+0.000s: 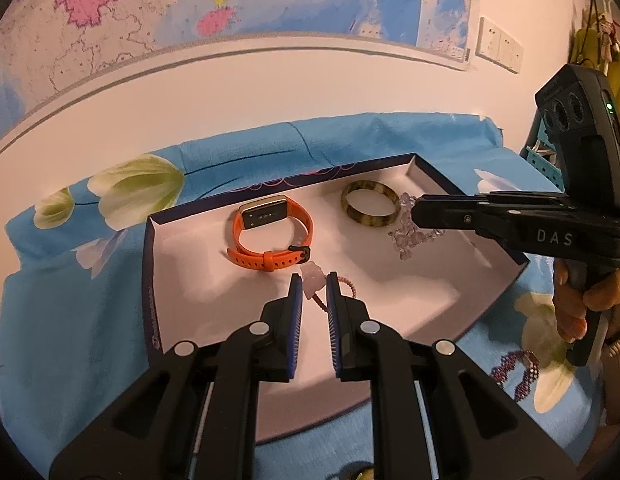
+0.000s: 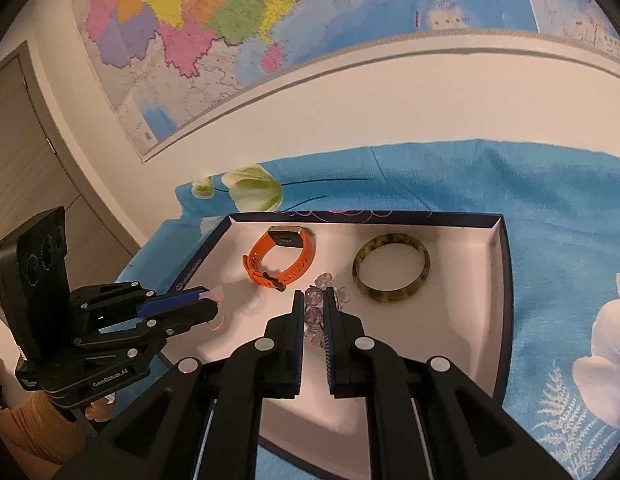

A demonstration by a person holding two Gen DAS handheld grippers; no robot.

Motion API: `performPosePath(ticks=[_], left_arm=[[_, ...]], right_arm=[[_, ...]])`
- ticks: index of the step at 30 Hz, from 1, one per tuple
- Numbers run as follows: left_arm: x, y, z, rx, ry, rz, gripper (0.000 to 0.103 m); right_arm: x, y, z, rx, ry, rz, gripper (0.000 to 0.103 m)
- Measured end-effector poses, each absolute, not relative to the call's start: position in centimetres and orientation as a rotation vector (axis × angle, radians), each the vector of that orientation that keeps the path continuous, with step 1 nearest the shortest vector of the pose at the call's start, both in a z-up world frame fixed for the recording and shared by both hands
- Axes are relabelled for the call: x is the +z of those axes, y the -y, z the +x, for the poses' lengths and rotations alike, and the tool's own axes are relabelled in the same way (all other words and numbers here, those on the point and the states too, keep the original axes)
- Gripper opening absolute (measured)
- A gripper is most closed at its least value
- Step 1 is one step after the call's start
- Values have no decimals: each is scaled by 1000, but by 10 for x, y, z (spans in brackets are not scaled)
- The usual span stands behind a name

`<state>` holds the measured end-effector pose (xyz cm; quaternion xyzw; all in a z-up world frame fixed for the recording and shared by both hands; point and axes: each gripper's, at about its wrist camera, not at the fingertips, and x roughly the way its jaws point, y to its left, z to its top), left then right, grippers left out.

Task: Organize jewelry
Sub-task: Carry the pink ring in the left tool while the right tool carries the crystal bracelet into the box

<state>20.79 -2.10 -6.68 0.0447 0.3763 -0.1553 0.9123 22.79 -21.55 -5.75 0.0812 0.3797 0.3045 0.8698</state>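
Left gripper (image 1: 314, 286): jaws drawn in on a pink bead bracelet (image 1: 312, 284); a pale pink charm sits between the blue pads and a thin beaded strand trails out to the right of them. The tips are over the near part of the tray floor, just in front of the watch buckle.
Right gripper (image 2: 314, 306): jaws clamped on a clear crystal bracelet (image 2: 315, 314); its chunky translucent beads bunch between and ahead of the pads. The tips are over the tray floor, between the watch and the bangle.
Tray (image 1: 462, 192): shallow box lid, white inside, dark blue rim with a pink scalloped print on the far wall. It rests on the cloth.
Orange watch (image 1: 270, 236): on the tray floor, left of centre, strap buckled into a loop, dark face toward the far wall.
Bangle (image 1: 370, 202): mottled yellow-brown ring, flat on the tray floor, right of the watch, apart from it. The clear beads are just beside its near edge.
Purple beaded bracelet (image 1: 514, 372): on the cloth outside the tray, near its right front corner.
Cloth (image 1: 90, 300): bright blue with white and green flowers.
Wall map (image 2: 230, 20): coloured, on the white wall behind the cloth.
Hand (image 1: 574, 300): wrapped round the right gripper's handle, seen at the right edge of the left wrist view.
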Motion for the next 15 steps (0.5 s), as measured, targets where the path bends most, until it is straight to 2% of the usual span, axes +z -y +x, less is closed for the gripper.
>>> performPosePath(ticks=[15], left_arm=[[-89, 24, 230, -288, -854, 82, 13]], right_arm=[[-71, 216, 242, 558, -846, 151, 10]])
